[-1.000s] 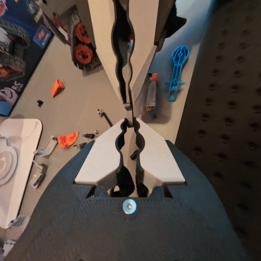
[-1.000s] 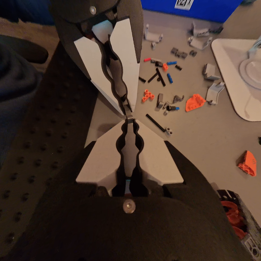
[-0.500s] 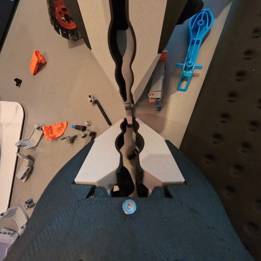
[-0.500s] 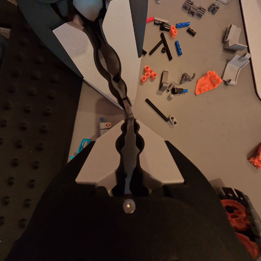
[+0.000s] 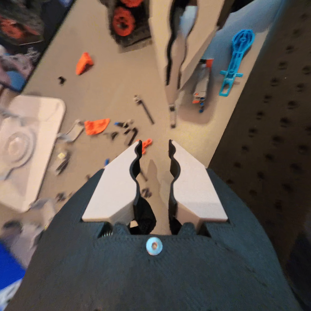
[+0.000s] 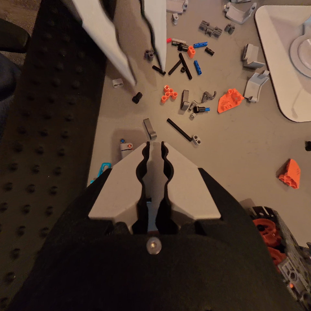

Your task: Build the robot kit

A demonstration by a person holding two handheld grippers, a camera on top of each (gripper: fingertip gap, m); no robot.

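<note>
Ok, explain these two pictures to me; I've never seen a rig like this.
No robot here: a person holds a two-finger gripper in each hand, and each has a camera looking along its fingers. One picture is from the left gripper, the other from the right gripper. Both are open and hold nothing. On the grey table lie small building-toy parts: a grey bent beam just ahead of the right gripper's tips, a black axle, an orange panel, plus a white tray. A black studded mat lies alongside.
</note>
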